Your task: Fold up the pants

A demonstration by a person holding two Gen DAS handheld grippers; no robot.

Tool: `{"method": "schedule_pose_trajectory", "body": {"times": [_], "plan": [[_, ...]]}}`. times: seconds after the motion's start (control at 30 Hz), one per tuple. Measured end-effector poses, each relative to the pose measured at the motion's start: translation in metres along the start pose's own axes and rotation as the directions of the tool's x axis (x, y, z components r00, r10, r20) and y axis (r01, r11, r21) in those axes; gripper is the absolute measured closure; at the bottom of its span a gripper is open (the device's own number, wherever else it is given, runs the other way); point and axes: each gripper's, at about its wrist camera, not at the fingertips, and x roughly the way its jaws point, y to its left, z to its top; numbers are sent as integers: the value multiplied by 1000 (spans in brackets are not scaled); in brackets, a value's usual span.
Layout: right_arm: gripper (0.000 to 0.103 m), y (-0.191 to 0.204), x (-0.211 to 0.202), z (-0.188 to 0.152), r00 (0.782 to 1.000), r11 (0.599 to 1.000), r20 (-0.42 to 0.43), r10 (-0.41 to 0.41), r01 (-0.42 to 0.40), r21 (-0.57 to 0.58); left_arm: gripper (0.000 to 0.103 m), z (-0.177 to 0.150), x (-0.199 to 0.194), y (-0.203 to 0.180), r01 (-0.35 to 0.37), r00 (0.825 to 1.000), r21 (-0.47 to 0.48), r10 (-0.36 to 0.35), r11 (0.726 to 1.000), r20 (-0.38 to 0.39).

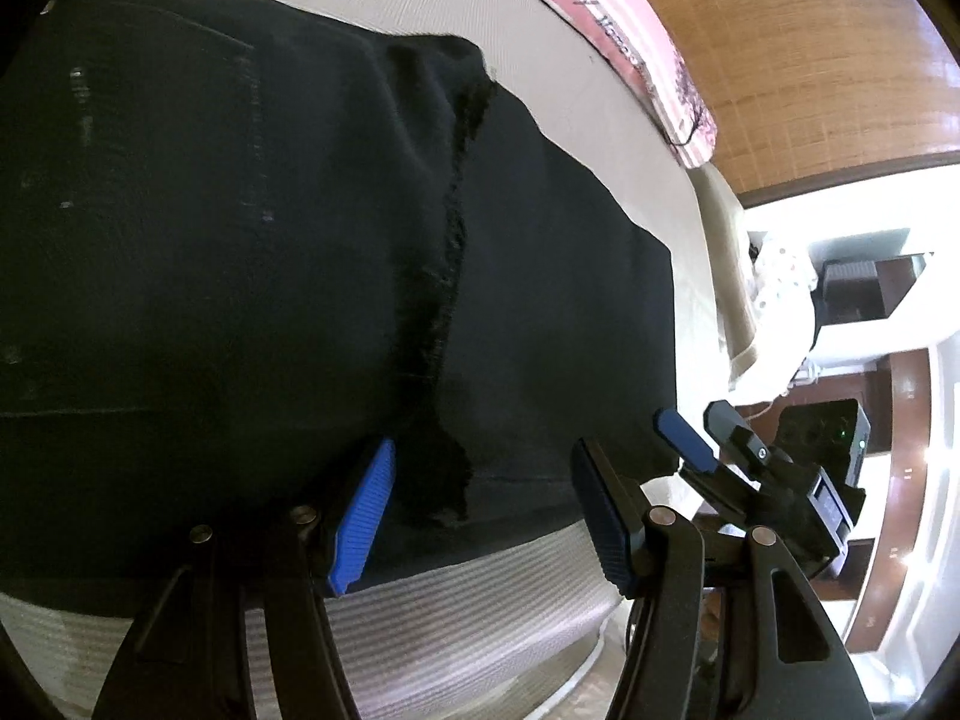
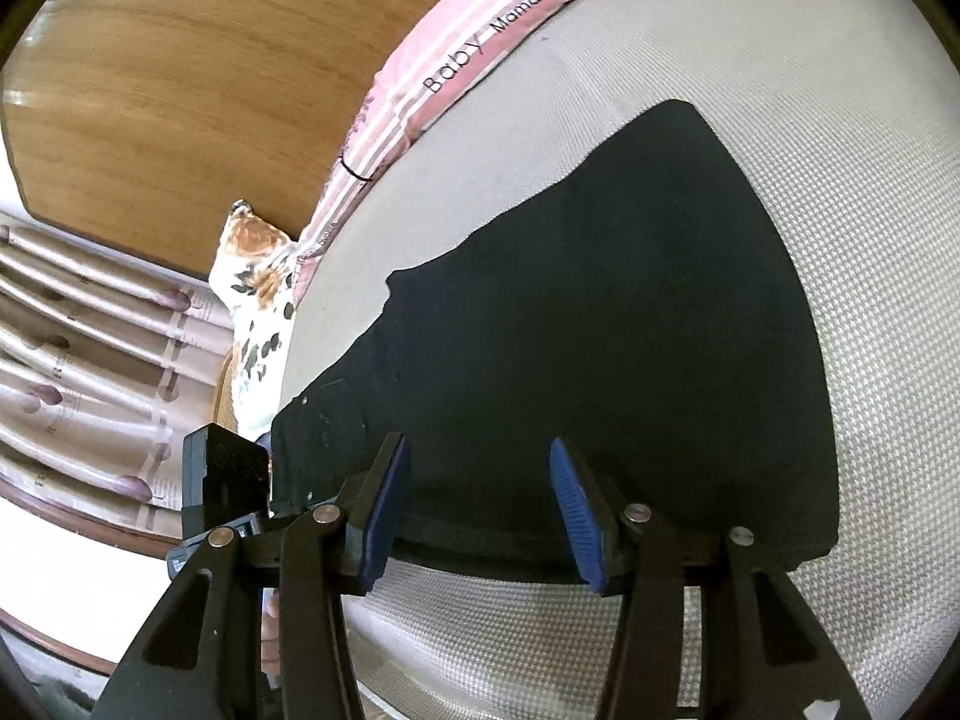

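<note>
Two wrist views, left one first. Black pants (image 1: 270,228) spread flat across a pale woven mattress (image 1: 480,588), filling most of the frame, with a rumpled seam running down the middle. Left gripper (image 1: 486,516) poised over the near hem of the cloth, blue pads (image 1: 363,516) parted, nothing pinched between them. Right gripper (image 1: 696,438) visible off to the right by the corner of the pants, also parted. Pink striped pillow (image 1: 600,18) along the far edge, wooden headboard (image 1: 810,60) behind.

Next, the right wrist view. Same pants (image 2: 600,348) lying folded on the mattress (image 2: 870,240), tapering away toward the pink pillow (image 2: 456,60). Right gripper (image 2: 480,516) hanging just above the near edge of the fabric, jaws released and empty. Spotted cushion (image 2: 258,312) at the left, beside a curtain (image 2: 90,372).
</note>
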Motion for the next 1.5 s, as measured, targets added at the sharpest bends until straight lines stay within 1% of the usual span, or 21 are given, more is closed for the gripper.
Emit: {"method": "schedule_pose_trajectory", "body": {"times": [0.1, 0.17, 0.2, 0.27, 0.33, 0.43, 0.53, 0.6, 0.67, 0.73, 0.87, 0.97, 1.03, 1.07, 1.17, 1.2, 1.23, 1.27, 1.3, 1.4, 1.5], "plan": [[56, -4, -2, 0, 1000, 1000, 5, -4, 4, 16, 46, -1, 7, -8, -4, 1000, 20, 4, 1000, -16], [56, -5, -4, 1, 1000, 1000, 10, -7, 6, 21, 79, -2, 12, -11, -25, 999, 19, 26, 999, -30], [56, -6, -5, 1, 1000, 1000, 13, -12, 12, 24, 85, -2, 14, -8, -31, 999, 2, 31, 1000, -40], [56, -7, -8, 2, 999, 999, 22, -29, 29, 22, 92, -5, 13, -4, -25, 999, -32, 24, 999, -33], [56, -6, -13, 3, 998, 998, 31, -63, 62, 6, 93, -10, 4, -13, -43, 999, 12, 43, 999, 9], [56, -5, -19, 4, 993, 994, 46, -110, 111, -21, 94, -16, -7, -24, -59, 997, 73, 56, 996, 45], [56, -8, -20, 2, 983, 983, 51, -178, 180, -39, 94, -22, -7, -20, -98, 994, 92, 94, 991, 46], [58, -15, -14, -1, 976, 975, 26, -216, 217, -43, 94, -22, -4, -15, -113, 993, 93, 109, 989, 49], [58, -21, -9, -6, 976, 975, 11, -216, 217, -40, 94, -20, 1, -5, -115, 993, 61, 112, 992, 40], [58, -20, -6, -8, 973, 971, 14, -231, 232, -59, 93, -19, 4, -5, -125, 992, 70, 122, 990, 43], [56, -12, -6, -2, 966, 962, -3, -259, 257, -94, 85, -21, 2, -21, -206, 978, 147, 199, 967, 64], [56, -3, -11, 11, 957, 946, 41, -288, 291, -143, 81, -22, -8, -35, -306, 949, 205, 281, 930, 142], [57, 4, -12, 24, 947, 930, 78, -313, 322, -180, 81, -23, -18, -43, -382, 916, 235, 331, 894, 229], [58, 6, -12, 32, 943, 922, 97, -319, 333, -196, 81, -24, -22, -48, -413, 898, 248, 345, 876, 274], [60, 11, -4, 55, 920, 890, 145, -364, 390, -238, 78, -29, -27, -62, -453, 869, 313, 336, 835, 362], [61, 13, 0, 63, 910, 874, 161, -383, 413, -256, 75, -31, -27, -66, -457, 867, 340, 326, 822, 376], [64, 13, 5, 69, 902, 861, 170, -398, 431, -271, 68, -34, -24, -71, -458, 869, 371, 318, 808, 380], [65, 13, 12, 77, 885, 837, 180, -429, 465, -289, 65, -34, -19, -76, -456, 873, 397, 312, 797, 376], [66, 10, 18, 82, 874, 824, 178, -452, 486, -292, 65, -36, -15, -78, -453, 876, 417, 307, 788, 372], [71, -2, 34, 92, 862, 810, 168, -479, 508, -295, 65, -35, 4, -77, -464, 879, 457, 330, 759, 344], [71, -3, 39, 94, 855, 799, 179, -487, 519, -305, 65, -26, 22, -65, -470, 881, 440, 377, 765, 284]]}}
